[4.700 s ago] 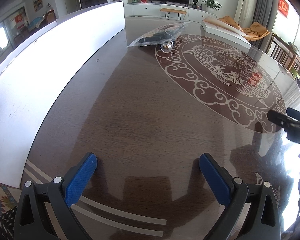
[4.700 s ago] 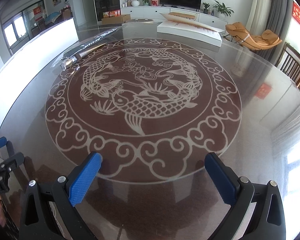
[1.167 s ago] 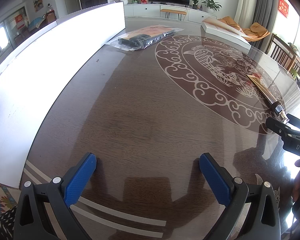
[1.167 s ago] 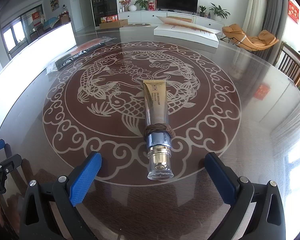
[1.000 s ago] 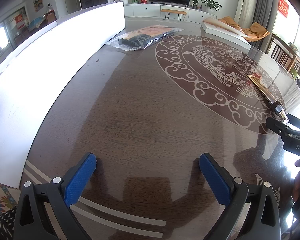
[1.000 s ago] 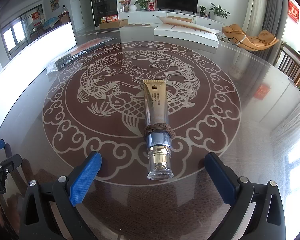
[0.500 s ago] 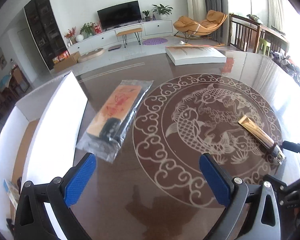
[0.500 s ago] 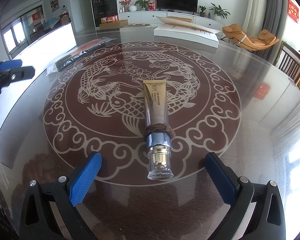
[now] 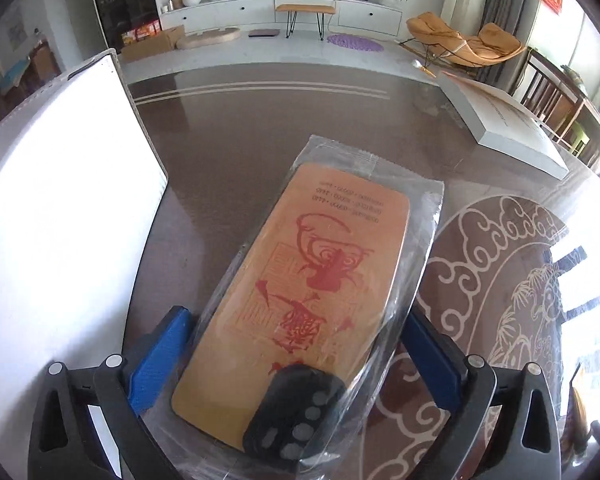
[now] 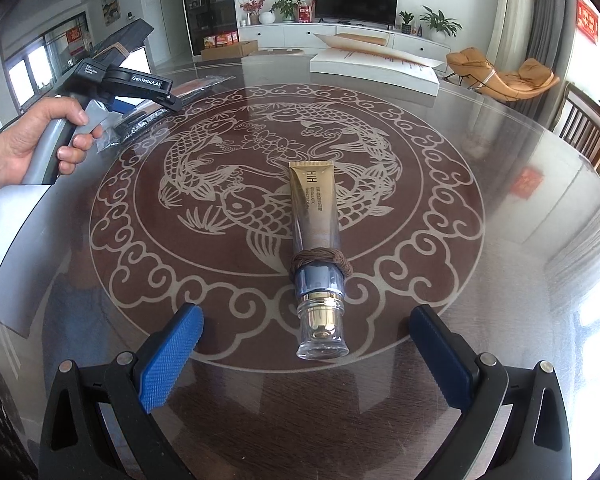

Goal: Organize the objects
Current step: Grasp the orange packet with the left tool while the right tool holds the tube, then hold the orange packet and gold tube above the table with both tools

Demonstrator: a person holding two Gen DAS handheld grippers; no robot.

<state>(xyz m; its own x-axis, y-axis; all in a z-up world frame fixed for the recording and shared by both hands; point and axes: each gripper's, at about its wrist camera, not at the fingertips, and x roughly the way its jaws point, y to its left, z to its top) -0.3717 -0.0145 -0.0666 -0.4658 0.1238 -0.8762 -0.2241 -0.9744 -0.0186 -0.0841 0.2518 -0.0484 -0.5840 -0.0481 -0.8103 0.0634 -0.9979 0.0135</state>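
Observation:
A clear plastic bag (image 9: 320, 280) holding an orange card with red print and a black object (image 9: 296, 420) lies on the dark table. My left gripper (image 9: 296, 344) is open, its blue pads either side of the bag's near end. In the right wrist view the left gripper (image 10: 140, 88) is held by a hand at the far left over the bag (image 10: 140, 120). A gold cosmetic tube (image 10: 316, 248) with a brown hair tie (image 10: 320, 262) around its neck lies on the fish pattern. My right gripper (image 10: 304, 344) is open, just behind the tube's clear cap.
A tall white panel (image 9: 60, 208) stands along the table's left side. A flat white box (image 9: 504, 116) lies at the far right of the table; it also shows in the right wrist view (image 10: 376, 68). Chairs (image 10: 584, 132) stand on the right.
My left gripper has moved forward across the table to the plastic bag, which now lies between its open fingers. The right gripper and the tube have not moved.

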